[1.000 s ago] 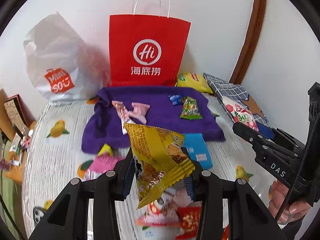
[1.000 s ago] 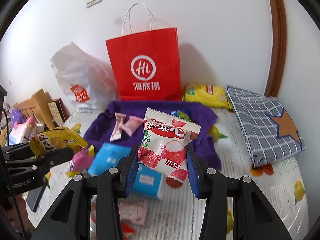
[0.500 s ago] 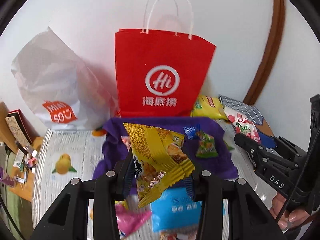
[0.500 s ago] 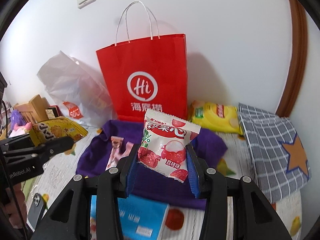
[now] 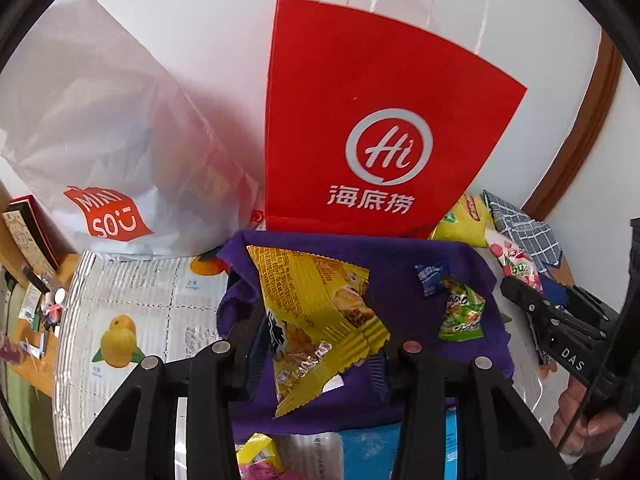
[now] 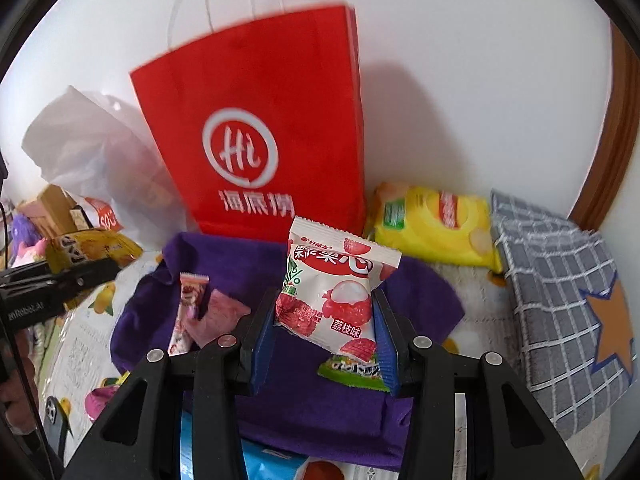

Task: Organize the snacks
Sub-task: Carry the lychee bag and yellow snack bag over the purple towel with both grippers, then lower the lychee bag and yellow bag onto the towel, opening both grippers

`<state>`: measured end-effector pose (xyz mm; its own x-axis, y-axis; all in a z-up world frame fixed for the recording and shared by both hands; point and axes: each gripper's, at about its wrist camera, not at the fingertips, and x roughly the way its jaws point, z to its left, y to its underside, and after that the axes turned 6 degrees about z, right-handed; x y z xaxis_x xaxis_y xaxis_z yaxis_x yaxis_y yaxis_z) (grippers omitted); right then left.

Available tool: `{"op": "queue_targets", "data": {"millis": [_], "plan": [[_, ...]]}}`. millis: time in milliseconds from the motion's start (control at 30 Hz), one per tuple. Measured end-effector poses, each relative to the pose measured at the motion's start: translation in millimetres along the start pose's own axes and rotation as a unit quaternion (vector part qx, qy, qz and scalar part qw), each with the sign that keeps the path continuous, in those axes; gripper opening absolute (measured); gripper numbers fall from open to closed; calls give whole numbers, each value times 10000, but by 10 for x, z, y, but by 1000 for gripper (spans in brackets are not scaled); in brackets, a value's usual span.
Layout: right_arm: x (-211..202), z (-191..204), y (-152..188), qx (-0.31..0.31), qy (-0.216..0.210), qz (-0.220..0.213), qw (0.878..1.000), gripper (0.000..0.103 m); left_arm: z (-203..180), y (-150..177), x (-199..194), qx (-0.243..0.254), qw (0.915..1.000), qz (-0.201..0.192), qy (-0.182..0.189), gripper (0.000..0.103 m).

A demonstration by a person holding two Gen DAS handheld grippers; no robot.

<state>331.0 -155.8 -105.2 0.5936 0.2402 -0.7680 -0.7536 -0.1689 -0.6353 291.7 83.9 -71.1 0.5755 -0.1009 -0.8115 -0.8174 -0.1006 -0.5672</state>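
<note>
A: L gripper [image 5: 320,344]?
B: Fingers clamped on a yellow pack [image 5: 316,312], crinkly foil w/ zigzag ends, held over the purple cloth [image 5: 400,264].
A: R gripper [image 6: 324,332]?
B: Blue pads pinch a white lychee pack [image 6: 332,292], "荔枝味" on it, also above the cloth's near half.
A: On the cloth?
B: Fuzzy fabric. Pink wrappers [image 6: 200,312] at its left side, blue candy [image 5: 430,278] and green pack [image 5: 460,314] at its right.
A: Behind it?
B: Red bag [image 5: 368,128], stiff paper w/ cord handles, "Hi 海底捞", touching the cloth's far edge. Left of the cloth, a white plastic bag [image 5: 100,128], "MINISO". Right of it, a yellow chip bag [image 6: 436,224], then a grey checked cloth [image 6: 560,288] w/ an orange star.
</note>
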Motion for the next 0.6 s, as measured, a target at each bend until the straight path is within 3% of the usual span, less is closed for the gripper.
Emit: {"op": "queue_targets", "data": {"millis": [200,600], "plan": [[139,-104,47,-3,201,223,9995,44,161,-18,44,-190,9998,42,-52,40],[318,-116,65,-135,86,635,9979,44,211,-25,89,-255,9996,85,-78,40]]}}
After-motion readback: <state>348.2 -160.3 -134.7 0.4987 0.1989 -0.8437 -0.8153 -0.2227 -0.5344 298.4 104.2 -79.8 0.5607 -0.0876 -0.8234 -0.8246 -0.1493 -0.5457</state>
